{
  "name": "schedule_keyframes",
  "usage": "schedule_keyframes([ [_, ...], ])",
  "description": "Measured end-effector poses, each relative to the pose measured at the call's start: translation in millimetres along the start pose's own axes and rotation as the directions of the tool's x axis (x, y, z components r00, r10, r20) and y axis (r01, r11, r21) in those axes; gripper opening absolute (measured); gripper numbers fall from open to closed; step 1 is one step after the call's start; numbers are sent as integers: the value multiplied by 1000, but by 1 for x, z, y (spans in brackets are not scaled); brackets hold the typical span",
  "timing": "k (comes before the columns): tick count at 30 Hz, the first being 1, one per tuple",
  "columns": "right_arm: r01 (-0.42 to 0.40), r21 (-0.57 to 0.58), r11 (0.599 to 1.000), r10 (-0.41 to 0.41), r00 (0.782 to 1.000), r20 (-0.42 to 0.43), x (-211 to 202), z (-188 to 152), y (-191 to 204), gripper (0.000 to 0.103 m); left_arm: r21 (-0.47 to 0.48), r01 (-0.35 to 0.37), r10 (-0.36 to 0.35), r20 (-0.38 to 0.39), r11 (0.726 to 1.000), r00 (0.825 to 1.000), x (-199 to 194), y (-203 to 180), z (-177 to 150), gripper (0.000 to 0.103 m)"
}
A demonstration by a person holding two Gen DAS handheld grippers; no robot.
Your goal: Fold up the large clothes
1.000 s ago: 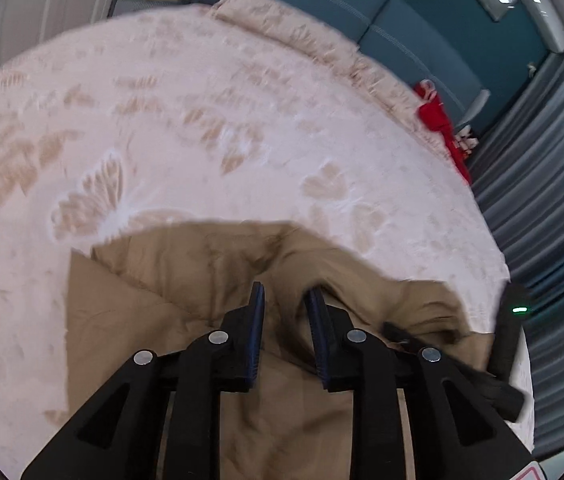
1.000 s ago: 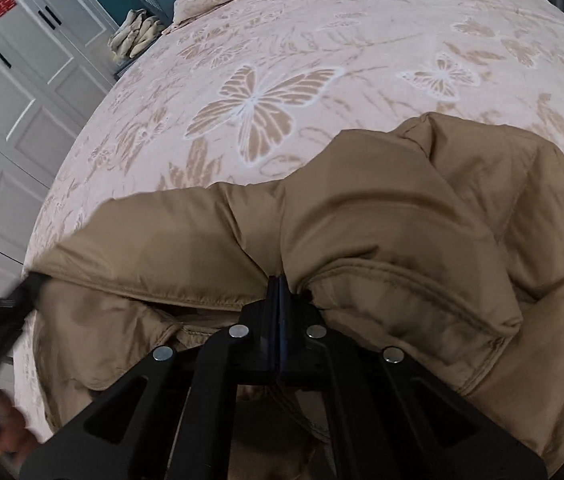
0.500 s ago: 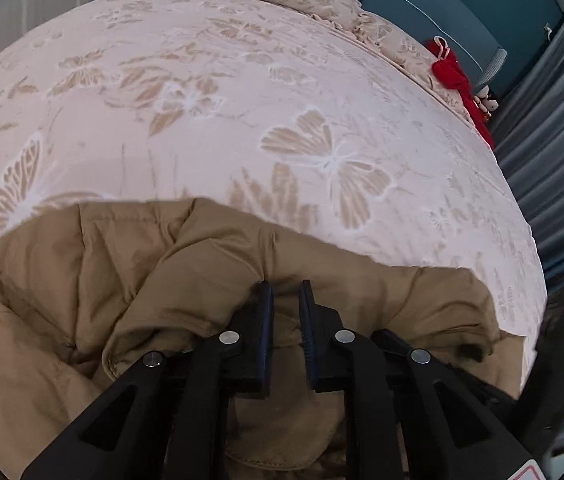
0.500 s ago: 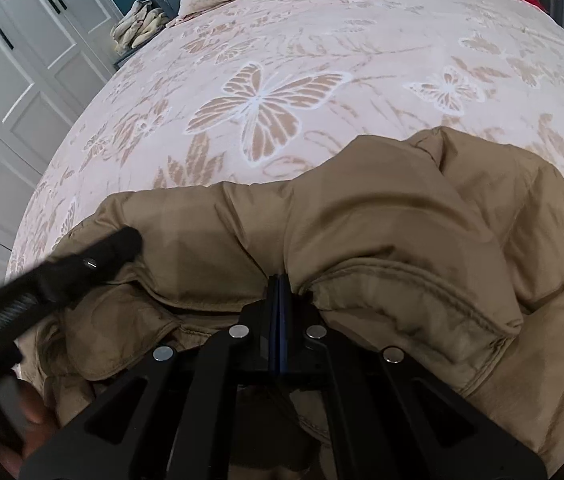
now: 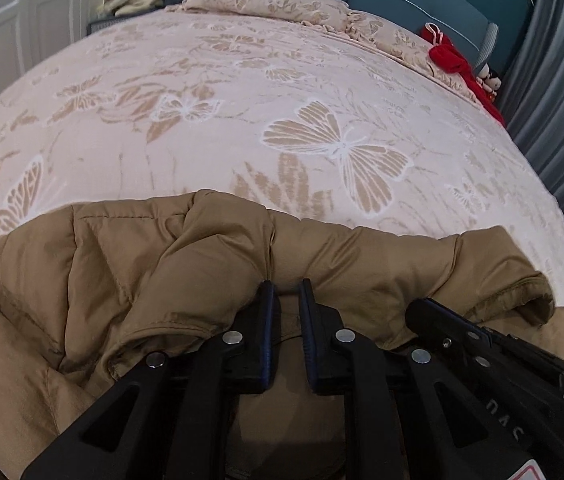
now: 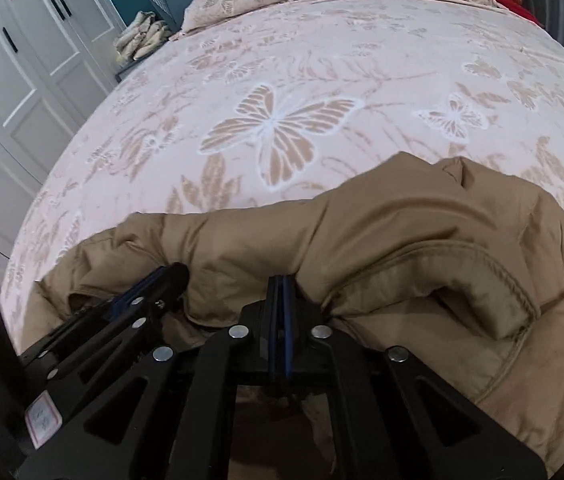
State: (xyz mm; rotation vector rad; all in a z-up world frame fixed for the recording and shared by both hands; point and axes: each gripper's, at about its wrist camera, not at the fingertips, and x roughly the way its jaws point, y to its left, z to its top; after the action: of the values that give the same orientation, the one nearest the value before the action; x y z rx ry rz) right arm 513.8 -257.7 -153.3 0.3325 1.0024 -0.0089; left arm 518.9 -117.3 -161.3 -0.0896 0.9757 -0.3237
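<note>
On bed (image 5: 241, 120), tan jacket (image 5: 161, 264) bunched against both hand-held grippers' fingertips

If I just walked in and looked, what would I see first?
Probably the big puffy tan jacket, lying crumpled at the near edge of the pink bedspread with beige butterflies. The black right tongs are pinched shut on a fold of it, with the black left tongs close beside them. Far back by the pillows, a bright red cloth stands out.
</note>
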Motion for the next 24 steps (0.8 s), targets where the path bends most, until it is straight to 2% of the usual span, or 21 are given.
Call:
schedule_keyframes([
  [24, -47, 4, 999, 46, 998, 43, 22, -12, -11, 0, 9, 7, -8, 60, 1000, 998, 10, 4, -9, 15],
])
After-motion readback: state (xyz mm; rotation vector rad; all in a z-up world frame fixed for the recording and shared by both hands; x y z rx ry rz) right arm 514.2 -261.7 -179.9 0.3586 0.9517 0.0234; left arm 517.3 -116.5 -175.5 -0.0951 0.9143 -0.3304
